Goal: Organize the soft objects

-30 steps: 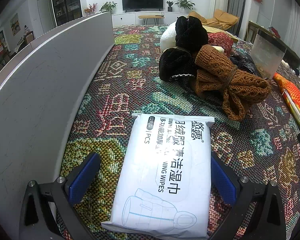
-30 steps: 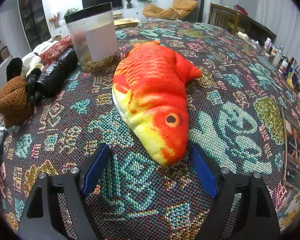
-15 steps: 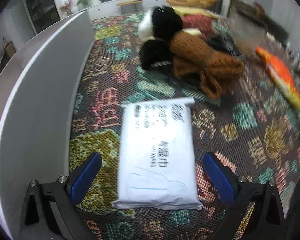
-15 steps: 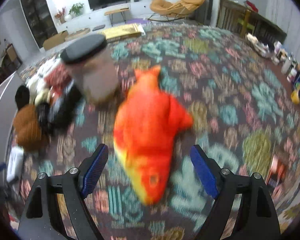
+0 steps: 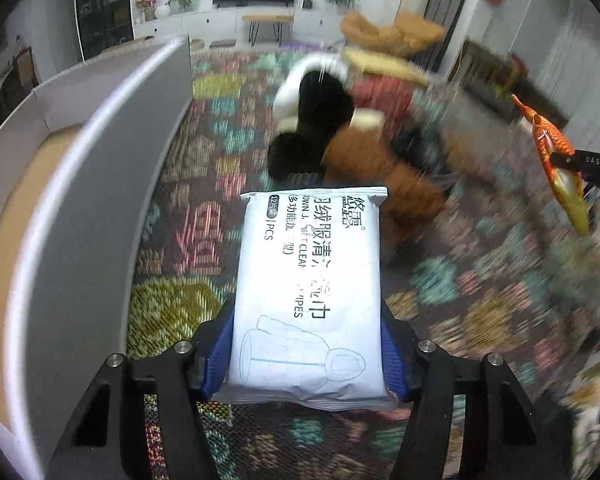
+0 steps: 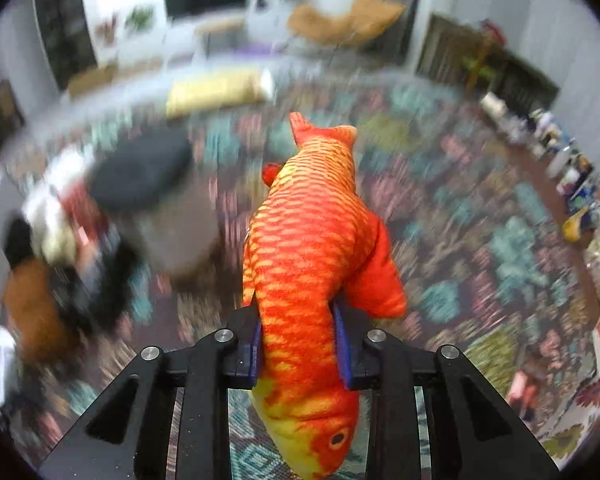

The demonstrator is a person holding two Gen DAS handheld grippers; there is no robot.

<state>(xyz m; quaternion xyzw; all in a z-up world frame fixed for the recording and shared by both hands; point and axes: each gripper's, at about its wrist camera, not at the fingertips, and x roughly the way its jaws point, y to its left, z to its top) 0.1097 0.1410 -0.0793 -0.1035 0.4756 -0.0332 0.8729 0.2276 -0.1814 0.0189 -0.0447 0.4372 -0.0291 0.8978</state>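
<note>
Left tongs pinch wipes pack; right tongs pinch plush fish.

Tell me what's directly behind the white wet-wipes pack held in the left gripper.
A brown knitted bundle and black plush items on the patterned tablecloth; whatever lies beneath the white wet-wipes pack is hidden.

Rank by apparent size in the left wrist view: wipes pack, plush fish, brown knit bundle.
1. wipes pack, though nearness enlarges it.
2. brown knit bundle, blurred.
3. plush fish, seen edge-on and far off.
</note>
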